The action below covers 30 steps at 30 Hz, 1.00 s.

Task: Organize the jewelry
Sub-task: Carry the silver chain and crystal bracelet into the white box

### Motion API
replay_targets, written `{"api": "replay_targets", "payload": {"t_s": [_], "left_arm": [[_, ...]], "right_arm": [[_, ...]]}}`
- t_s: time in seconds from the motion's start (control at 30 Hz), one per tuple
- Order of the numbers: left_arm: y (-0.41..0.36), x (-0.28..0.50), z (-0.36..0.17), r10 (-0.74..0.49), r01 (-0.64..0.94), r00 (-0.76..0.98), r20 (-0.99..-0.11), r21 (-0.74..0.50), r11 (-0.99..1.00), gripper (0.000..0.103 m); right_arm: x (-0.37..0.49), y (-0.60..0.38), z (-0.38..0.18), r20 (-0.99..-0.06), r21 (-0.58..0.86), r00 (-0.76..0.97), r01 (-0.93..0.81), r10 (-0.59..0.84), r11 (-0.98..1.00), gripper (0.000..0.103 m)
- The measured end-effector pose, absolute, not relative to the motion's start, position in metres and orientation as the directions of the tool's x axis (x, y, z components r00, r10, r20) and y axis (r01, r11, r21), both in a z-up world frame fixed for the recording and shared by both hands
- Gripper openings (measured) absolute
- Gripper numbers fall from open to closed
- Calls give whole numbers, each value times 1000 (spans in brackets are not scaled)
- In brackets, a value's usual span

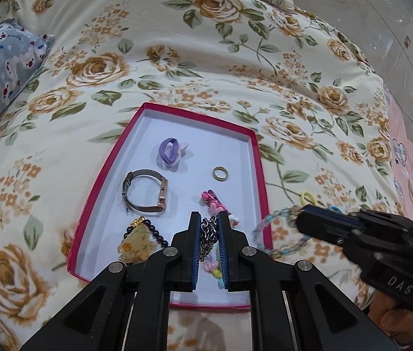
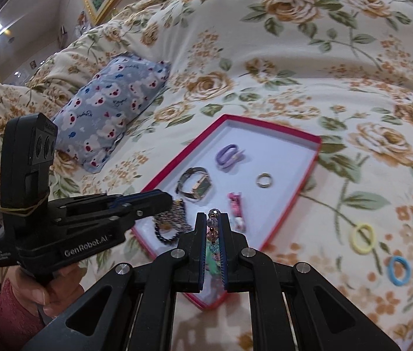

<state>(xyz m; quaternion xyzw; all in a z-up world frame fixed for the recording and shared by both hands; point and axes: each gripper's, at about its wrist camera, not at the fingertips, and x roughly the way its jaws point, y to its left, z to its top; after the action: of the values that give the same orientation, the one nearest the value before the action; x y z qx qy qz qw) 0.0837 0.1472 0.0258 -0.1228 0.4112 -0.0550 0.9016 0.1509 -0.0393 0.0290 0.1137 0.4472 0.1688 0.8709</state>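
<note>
Left gripper (image 1: 209, 219) is clamped on a silver chain (image 1: 207, 234), hanging between its pads low over the near end of the red tray (image 1: 95, 193). Right gripper (image 2: 213, 219) is pinched on a beaded bracelet (image 2: 213, 228); in the left view its pastel loop (image 1: 267, 234) dangles across the tray's right rim, partly over the bedspread (image 1: 177, 44).

Just ahead of the left tips: pink hair clip (image 1: 212, 200). Ahead-left: watch (image 1: 145, 190), and nearer left, a dark bead bracelet with amber pendant (image 1: 136, 244). Below the left fingers sits a pastel charm piece (image 1: 213, 269), details unclear. Further ahead: gold ring (image 1: 220, 173) and purple hair tie (image 1: 169, 152).

Off to the right of the right gripper, outside the tray on the bedspread: yellow hair tie (image 2: 362, 238) and blue hair tie (image 2: 399, 269). Far left: patterned pillow (image 2: 110, 108).

Progress, my read: well past halfway. Six-ish items already in the tray, two in hand not yet released, two hair ties left to collect.
</note>
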Motion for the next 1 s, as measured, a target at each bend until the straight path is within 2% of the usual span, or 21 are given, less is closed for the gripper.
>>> {"api": "replay_targets", "payload": {"t_s": [0.2,0.5,1.0], "left_arm": [[154,90,10,-194,-24,634,-748,-271,962,10],[159,107,-15,-172,-66,590,-789,-259,964,10],[153,116,-30,-138,-68,569,-811,-214,974,11]], "right_arm": [[164,-28,7,-762,359,499,-203,412,911,7],[178,-40,-24,-808,327,467,-151,359,933,7],[187,-42,-38,-830,301,446,-149,335,942,7]]}}
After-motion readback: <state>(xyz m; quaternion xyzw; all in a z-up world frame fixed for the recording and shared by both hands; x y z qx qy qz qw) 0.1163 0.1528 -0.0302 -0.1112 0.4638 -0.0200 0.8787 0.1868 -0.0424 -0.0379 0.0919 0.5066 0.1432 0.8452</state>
